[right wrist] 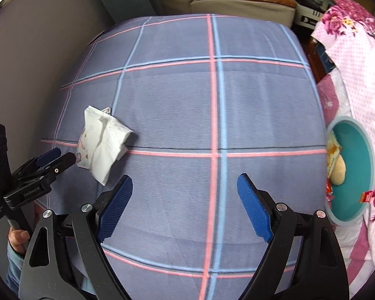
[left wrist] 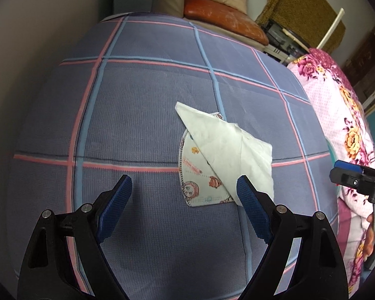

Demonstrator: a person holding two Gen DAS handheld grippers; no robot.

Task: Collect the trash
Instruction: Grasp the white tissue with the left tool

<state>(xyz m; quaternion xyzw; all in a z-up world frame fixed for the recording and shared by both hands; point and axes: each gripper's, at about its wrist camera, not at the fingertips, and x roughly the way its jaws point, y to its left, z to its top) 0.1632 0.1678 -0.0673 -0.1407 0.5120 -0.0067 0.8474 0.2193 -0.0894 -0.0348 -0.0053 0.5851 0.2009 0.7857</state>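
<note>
Jaws of both grippers gape, empty — tissue (left wrist: 227, 147) hides most of the mask (left wrist: 200, 180).

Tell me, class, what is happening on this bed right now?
A person holds a two-finger claw in each hand over a plaid bedsheet. A crumpled white tissue lies on top of a cartoon-print face mask. The left claw hovers open just short of them, holding nothing. The right claw is open over bare sheet. A teal bin at the bed's edge already holds some wrappers.
</note>
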